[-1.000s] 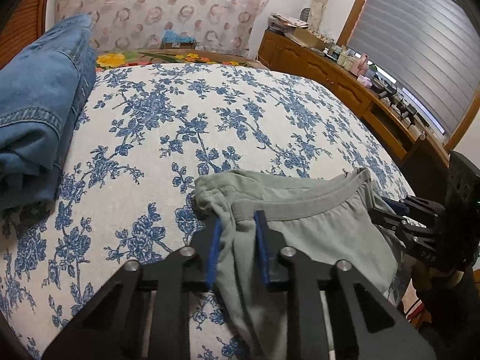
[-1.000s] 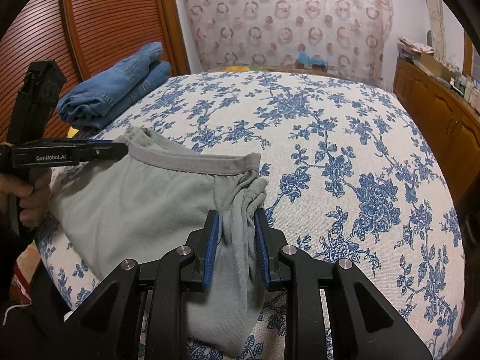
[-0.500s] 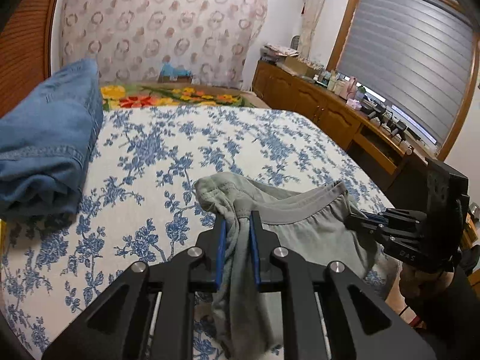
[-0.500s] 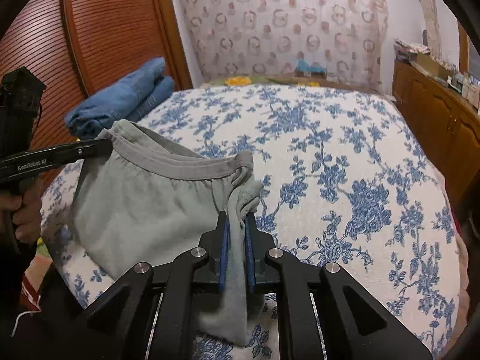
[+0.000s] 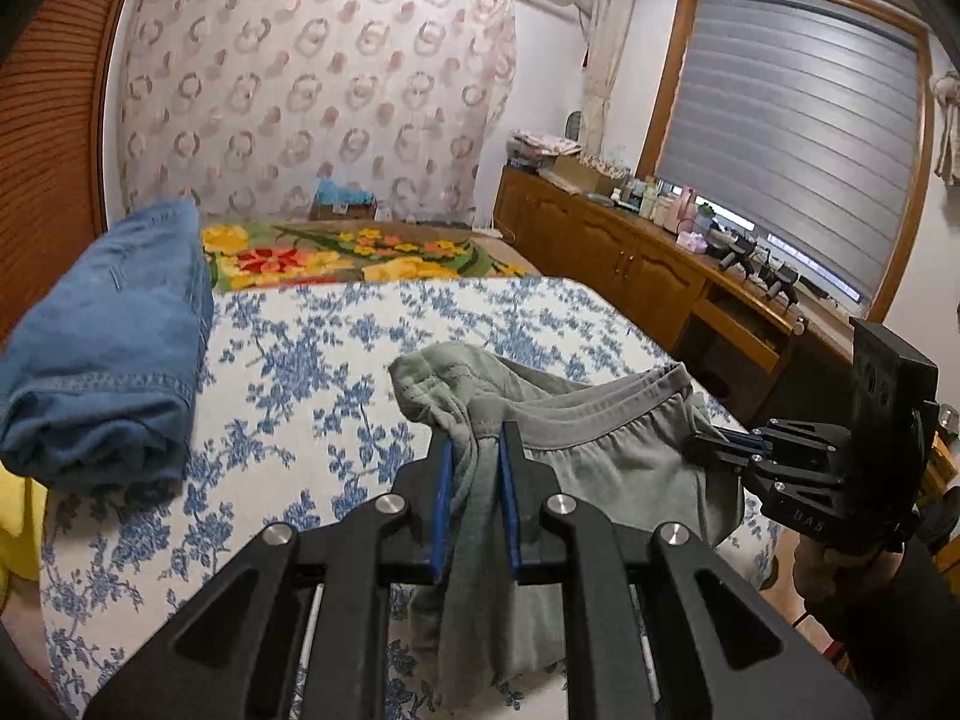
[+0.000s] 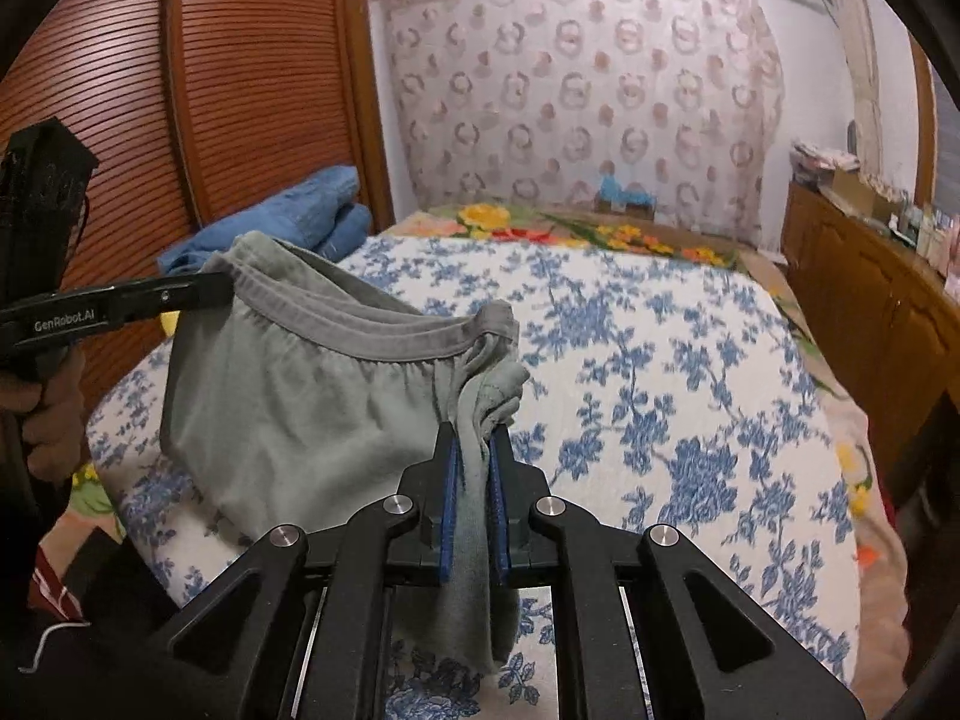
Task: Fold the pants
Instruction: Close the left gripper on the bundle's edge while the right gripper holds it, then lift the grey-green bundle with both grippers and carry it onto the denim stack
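Note:
The grey pants (image 5: 606,468) hang by their waistband above the near edge of the bed. In the left wrist view my left gripper (image 5: 477,438) is shut on a bunched waistband corner, and cloth trails down between the blue pads. My right gripper (image 5: 717,443) pinches the other corner at the right, with a hand behind it. In the right wrist view the right gripper (image 6: 474,432) is shut on a gathered fold of the pants (image 6: 288,414). The left gripper (image 6: 219,293) holds the far corner at the left. The waistband is stretched between the two.
The bed has a blue-flowered white cover (image 5: 312,354) (image 6: 672,372). Folded blue jeans (image 5: 108,354) (image 6: 300,222) lie at its left side. A wooden cabinet (image 5: 630,258) with bottles runs along the right under a window blind. A slatted wooden door (image 6: 240,96) stands left. A flowered rug (image 5: 336,252) lies beyond the bed.
Both grippers closed tighter on the waistband corners and rose, lifting the pants' waist off the bed. Both views now look higher into the room.

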`<action>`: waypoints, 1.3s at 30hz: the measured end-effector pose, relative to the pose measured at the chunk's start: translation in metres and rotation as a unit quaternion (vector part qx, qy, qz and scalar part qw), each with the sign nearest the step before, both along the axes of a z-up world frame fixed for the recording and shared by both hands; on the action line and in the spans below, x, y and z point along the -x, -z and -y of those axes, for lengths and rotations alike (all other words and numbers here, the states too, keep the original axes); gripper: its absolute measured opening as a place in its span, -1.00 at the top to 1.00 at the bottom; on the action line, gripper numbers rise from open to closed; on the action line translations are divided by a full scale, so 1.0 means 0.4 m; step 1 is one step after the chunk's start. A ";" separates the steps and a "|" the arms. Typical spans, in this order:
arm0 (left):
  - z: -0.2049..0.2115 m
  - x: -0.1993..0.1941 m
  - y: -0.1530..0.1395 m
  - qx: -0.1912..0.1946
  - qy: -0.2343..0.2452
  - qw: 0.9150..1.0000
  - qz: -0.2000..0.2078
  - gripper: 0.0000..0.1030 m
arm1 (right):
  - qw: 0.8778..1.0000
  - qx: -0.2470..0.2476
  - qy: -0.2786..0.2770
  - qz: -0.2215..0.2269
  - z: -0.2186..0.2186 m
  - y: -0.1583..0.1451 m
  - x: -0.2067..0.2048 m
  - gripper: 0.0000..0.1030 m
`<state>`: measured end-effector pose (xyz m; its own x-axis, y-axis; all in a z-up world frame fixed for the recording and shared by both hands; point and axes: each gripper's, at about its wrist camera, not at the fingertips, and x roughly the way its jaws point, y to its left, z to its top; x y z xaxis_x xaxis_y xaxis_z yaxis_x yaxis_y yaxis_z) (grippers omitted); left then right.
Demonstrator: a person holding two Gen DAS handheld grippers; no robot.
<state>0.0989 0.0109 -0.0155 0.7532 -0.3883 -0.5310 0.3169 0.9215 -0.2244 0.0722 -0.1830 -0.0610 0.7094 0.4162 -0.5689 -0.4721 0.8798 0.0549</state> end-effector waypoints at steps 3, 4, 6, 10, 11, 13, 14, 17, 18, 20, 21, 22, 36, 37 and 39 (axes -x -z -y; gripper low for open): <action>0.001 0.002 -0.022 0.001 0.004 1.000 0.012 0.77 | 1.000 0.001 -0.001 0.013 -0.001 -0.023 0.005 0.86; 0.000 0.002 -0.026 0.001 0.005 1.000 0.015 0.77 | 1.000 0.001 -0.001 0.016 0.001 -0.030 0.005 0.86; 0.002 0.003 -0.033 0.001 0.006 1.000 0.021 0.77 | 1.000 0.002 -0.002 0.020 0.002 -0.041 0.004 0.86; -0.001 0.000 -0.032 0.003 0.005 1.000 0.024 0.77 | 1.000 0.006 -0.002 0.027 0.007 -0.055 -0.005 0.86; -0.004 -0.004 -0.028 0.003 0.005 1.000 0.023 0.77 | 1.000 0.005 -0.003 0.027 0.007 -0.055 -0.011 0.87; -0.006 -0.006 -0.026 0.003 0.004 1.000 0.021 0.77 | 1.000 0.008 -0.006 0.027 0.003 -0.053 -0.022 0.87; -0.008 -0.009 -0.022 0.002 0.003 1.000 0.019 0.77 | 1.000 0.009 -0.007 0.027 0.001 -0.050 -0.027 0.87; -0.017 -0.021 -0.013 0.002 -0.001 1.000 0.015 0.77 | 1.000 0.011 -0.012 0.026 -0.005 -0.043 -0.046 0.87; -0.019 -0.025 -0.010 0.003 -0.003 1.000 0.014 0.77 | 1.000 0.011 -0.013 0.026 -0.006 -0.041 -0.051 0.86; -0.024 -0.034 -0.009 0.002 -0.006 1.000 0.011 0.77 | 1.000 0.008 -0.016 0.024 -0.009 -0.039 -0.068 0.87; -0.024 -0.039 -0.010 0.001 -0.008 1.000 0.010 0.77 | 1.000 0.007 -0.017 0.023 -0.011 -0.039 -0.075 0.86; -0.025 -0.044 -0.012 0.000 -0.010 1.000 0.010 0.77 | 1.000 0.005 -0.018 0.022 -0.013 -0.040 -0.082 0.86; -0.089 -0.115 -0.113 -0.006 -0.032 0.999 0.032 0.77 | 0.998 0.000 -0.047 0.037 -0.081 -0.140 -0.203 0.87; -0.096 -0.120 -0.121 -0.007 -0.034 0.999 0.035 0.77 | 0.998 0.001 -0.050 0.040 -0.089 -0.150 -0.214 0.87; -0.113 -0.132 -0.135 -0.009 -0.040 0.998 0.039 0.77 | 0.998 0.002 -0.055 0.043 -0.102 -0.164 -0.231 0.86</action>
<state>0.1515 0.0559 0.0384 0.8204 -0.3170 -0.4758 0.2585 0.9480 -0.1860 0.1644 -0.1423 0.0047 0.7057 0.4912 -0.5105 -0.5682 0.8229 0.0063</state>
